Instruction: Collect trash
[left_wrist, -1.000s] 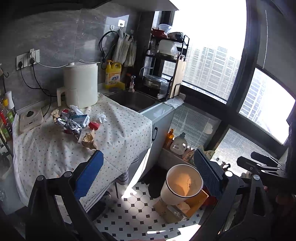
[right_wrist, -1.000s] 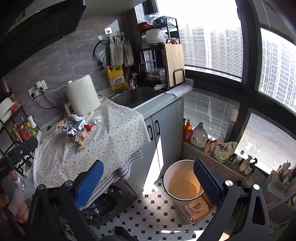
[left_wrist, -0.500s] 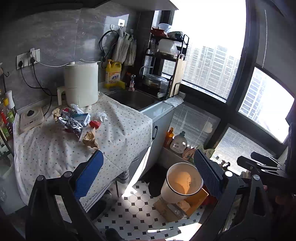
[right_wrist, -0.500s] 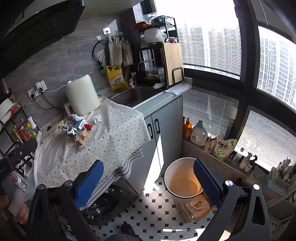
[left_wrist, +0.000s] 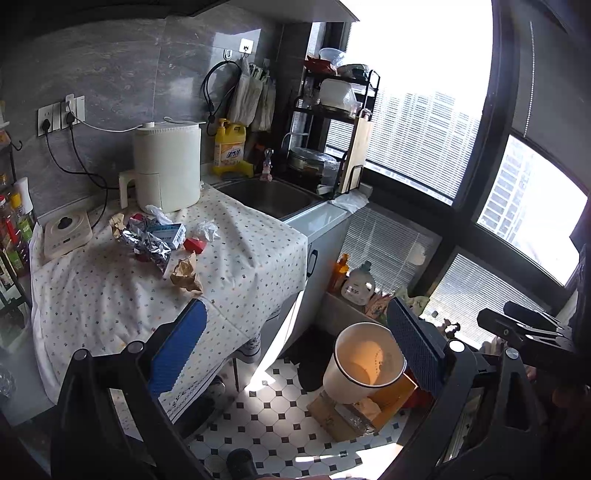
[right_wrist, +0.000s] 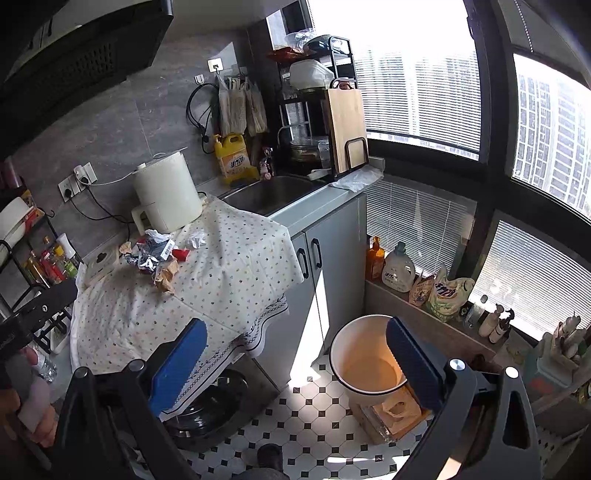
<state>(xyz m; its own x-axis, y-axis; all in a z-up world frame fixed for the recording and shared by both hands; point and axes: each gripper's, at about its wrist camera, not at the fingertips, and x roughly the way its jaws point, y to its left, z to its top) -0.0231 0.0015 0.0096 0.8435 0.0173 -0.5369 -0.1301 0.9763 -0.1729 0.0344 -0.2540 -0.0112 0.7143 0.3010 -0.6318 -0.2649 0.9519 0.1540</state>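
A heap of trash lies on the dotted tablecloth (left_wrist: 110, 295): crumpled foil (left_wrist: 149, 245), a brown paper wad (left_wrist: 185, 275), a white tissue (left_wrist: 207, 230), a small blue-white box (left_wrist: 170, 233) and a red scrap (left_wrist: 194, 244). The same heap (right_wrist: 157, 256) appears in the right wrist view. A white bucket (left_wrist: 364, 363) (right_wrist: 367, 360) stands on the tiled floor. My left gripper (left_wrist: 295, 347) hangs open in the air, well short of the heap. My right gripper (right_wrist: 295, 363) is open too, high above the floor, with nothing between its fingers.
A white appliance (left_wrist: 166, 168) stands behind the trash, a sink (left_wrist: 269, 197) to its right with a dish rack (left_wrist: 332, 129). Bottles (right_wrist: 397, 267) line the window ledge. A cardboard box (right_wrist: 391, 413) sits under the bucket. A hand (right_wrist: 29, 402) holds the other gripper at left.
Both grippers have drifted slightly; the table and trash sit a little more central in the left wrist view. Nothing was grasped or let go.
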